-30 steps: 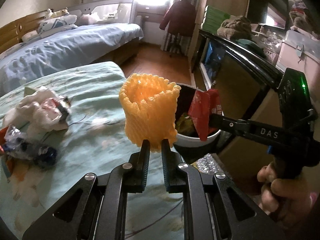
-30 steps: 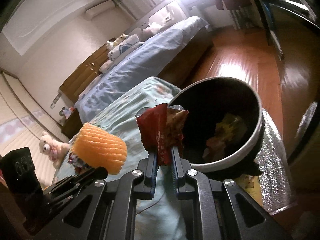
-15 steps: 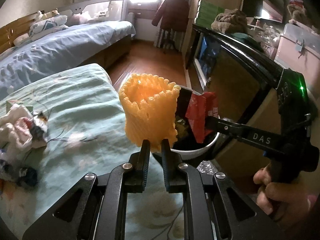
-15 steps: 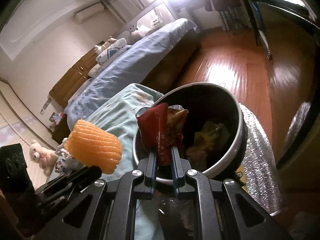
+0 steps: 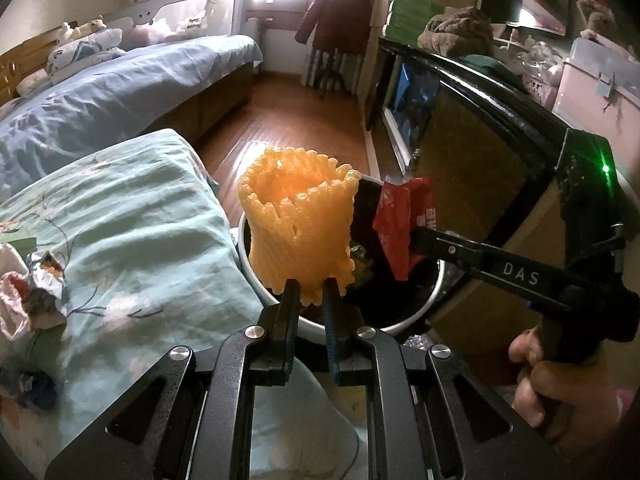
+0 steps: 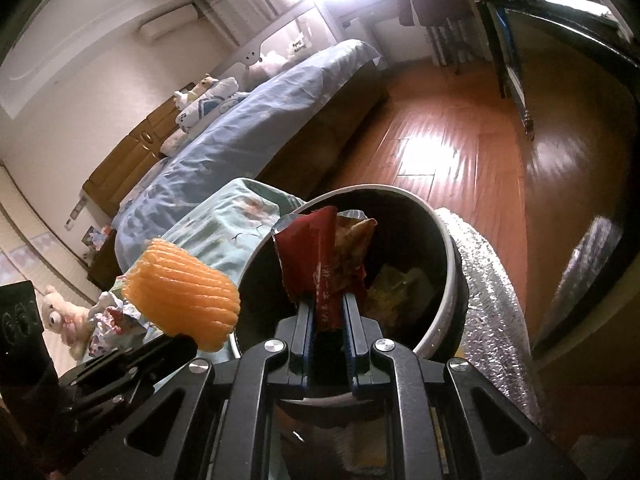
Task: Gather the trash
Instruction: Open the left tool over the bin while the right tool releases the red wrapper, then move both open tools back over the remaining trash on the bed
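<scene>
- Your left gripper (image 5: 307,287) is clamped on the bottom edge of an orange foam fruit net (image 5: 298,224); the net stands upright w/ its open end up.
- That net sits over the near-left rim of the trash bin (image 5: 416,312), partly above the bin's opening.
- Your right gripper (image 6: 329,309) is clamped on a red snack wrapper (image 6: 310,256), w/ a crumpled brownish wrapper bunched behind it in the same grip.
- From the right wrist cam, the wrapper hangs directly above the bin's dark interior; yellowish trash (image 6: 400,288) already lies inside.
- Your right hand (image 5: 560,384) shows at lower right of the left cam, wrapped around the gripper handle; a green light glows on the unit.
- The bin is round w/ a pale rim and dark lining, just beside the edge of a surface covered w/ a teal floral cloth (image 5: 120,216).
- More trash (image 5: 28,292) is still on that cloth at far left: crumpled white, red and foil bits.
- A silvery foil sheet (image 6: 488,280) lies on the floor just right of the bin.
- Beyond: wood floor, a bed w/ blue bedding (image 5: 100,92), a dark cabinet at right.
</scene>
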Demonstrator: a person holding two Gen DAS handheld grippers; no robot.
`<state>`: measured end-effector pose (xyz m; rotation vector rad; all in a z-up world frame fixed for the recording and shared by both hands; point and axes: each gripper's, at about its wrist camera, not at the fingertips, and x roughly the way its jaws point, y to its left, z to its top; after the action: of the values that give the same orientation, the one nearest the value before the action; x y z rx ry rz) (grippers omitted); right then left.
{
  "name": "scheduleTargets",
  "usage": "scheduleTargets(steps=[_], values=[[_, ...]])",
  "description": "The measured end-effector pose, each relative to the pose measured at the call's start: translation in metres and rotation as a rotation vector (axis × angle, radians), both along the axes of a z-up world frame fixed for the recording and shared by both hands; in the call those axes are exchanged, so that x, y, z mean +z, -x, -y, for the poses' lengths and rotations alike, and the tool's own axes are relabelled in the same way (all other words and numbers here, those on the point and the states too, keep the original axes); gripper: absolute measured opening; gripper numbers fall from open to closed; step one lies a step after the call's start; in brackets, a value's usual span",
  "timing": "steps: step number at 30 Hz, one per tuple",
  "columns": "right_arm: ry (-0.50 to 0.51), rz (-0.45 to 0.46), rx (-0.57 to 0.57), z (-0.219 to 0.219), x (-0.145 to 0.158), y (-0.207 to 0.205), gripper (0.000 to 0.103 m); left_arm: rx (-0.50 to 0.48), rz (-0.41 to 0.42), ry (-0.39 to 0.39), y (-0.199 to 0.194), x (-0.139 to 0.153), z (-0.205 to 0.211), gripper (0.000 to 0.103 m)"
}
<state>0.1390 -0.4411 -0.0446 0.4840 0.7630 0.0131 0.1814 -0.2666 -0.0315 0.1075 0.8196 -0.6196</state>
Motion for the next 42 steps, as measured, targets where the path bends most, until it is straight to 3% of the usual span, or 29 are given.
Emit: scheduleTargets(steps=[10, 13, 15, 17, 20, 24, 42], values=[[0.016, -0.012, -0.009, 0.004, 0.000, -0.008, 0.020, -0.016, -0.023, -0.001, -0.009, -0.003, 0.013, 0.016], [0.026, -0.015, -0.008, 0.004, 0.001, -0.009, 0.034, -0.009, -0.028, 0.003, -0.009, -0.004, 0.012, 0.020], [0.022, -0.013, -0.012, 0.004, 0.001, -0.008, 0.038, 0.002, -0.024, 0.007, -0.008, -0.003, 0.008, 0.034], [0.017, -0.011, -0.016, 0.005, 0.001, -0.007, 0.045, 0.016, -0.016, 0.017, -0.006, -0.001, 0.003, 0.041], [0.012, -0.004, -0.023, 0.004, 0.002, -0.004, 0.056, 0.031, -0.013, 0.027, 0.000, 0.002, -0.007, 0.042], [-0.015, 0.021, -0.014, -0.002, 0.005, 0.002, 0.084, 0.065, 0.004, 0.036, 0.011, 0.005, -0.026, 0.056], [-0.047, 0.036, 0.155, -0.088, 0.011, 0.021, 0.085, 0.275, -0.015, 0.080, 0.047, 0.000, -0.136, 0.060]])
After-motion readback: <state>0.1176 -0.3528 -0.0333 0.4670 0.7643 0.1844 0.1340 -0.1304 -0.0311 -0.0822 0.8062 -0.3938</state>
